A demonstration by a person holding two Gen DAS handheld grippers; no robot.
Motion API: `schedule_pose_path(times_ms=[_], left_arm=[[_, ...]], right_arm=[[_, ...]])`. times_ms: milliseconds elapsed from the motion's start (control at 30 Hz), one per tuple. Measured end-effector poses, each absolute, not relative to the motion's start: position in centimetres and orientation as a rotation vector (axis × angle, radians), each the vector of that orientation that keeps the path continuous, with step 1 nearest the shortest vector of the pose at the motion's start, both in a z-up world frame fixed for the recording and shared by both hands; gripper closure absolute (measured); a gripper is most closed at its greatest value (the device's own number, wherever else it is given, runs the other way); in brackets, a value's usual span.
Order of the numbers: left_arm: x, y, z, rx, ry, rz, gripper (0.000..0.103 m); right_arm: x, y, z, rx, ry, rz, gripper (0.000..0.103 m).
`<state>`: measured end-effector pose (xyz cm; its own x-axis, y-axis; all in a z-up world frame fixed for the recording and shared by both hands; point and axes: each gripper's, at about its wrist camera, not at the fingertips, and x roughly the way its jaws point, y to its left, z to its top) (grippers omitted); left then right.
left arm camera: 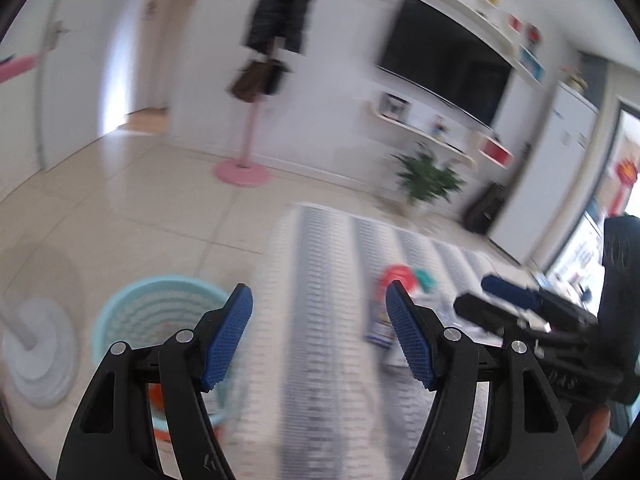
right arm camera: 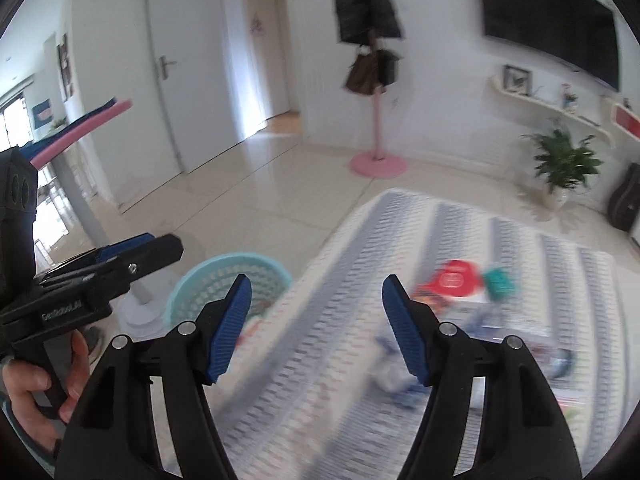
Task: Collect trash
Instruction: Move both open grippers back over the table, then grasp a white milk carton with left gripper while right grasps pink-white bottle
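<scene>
A pile of trash lies on a grey-striped rug (right arm camera: 440, 240): a red wrapper (right arm camera: 454, 280), a teal packet (right arm camera: 500, 284) and blurred white and blue wrappers (right arm camera: 394, 372). It also shows in the left wrist view (left arm camera: 396, 280). A light-blue mesh basket (left arm camera: 160, 308) stands on the tiles left of the rug, with some orange trash inside; it also shows in the right wrist view (right arm camera: 228, 280). My left gripper (left arm camera: 320, 332) is open and empty above the rug. My right gripper (right arm camera: 316, 328) is open and empty, left of the pile. Both views are motion-blurred.
A white fan base (left arm camera: 40, 352) stands left of the basket. A pink coat stand (right arm camera: 378, 164), a potted plant (right arm camera: 564, 168), a wall TV (right arm camera: 552, 20) with shelves and a dark speaker (right arm camera: 626, 200) line the far wall. White doors (right arm camera: 176, 80) are at left.
</scene>
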<state>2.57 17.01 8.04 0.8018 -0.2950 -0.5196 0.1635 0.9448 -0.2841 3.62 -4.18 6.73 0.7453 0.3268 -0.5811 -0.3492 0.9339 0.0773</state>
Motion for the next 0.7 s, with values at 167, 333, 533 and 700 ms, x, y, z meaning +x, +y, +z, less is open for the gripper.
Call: schedule_pose_path(times_ms=[167,333,533,700], left_arm=[[3.2,9.4,7.1,-0.167,0.632,-0.361,0.035],[5.1,3.6,4.0,-0.14,0.723,-0.432,0.033],[8.6,0.7,-1.1,-0.151,0.856,-0.447,0.031],[11.1,1.1,-3.6,-0.202,0.898,-0.425,0.03]], right_arm=[[2.4,-12.7,7.0,-0.001,0.588,0.229,0.039],[2.8,-19.5,5.3,0.02,0.617,0.142,0.052],[4.7,-24.8,0.2,0.046,0.728,0.1,0.052],[5.7,-25.9,-3.8,0.045,0.796,0.063,0.06]])
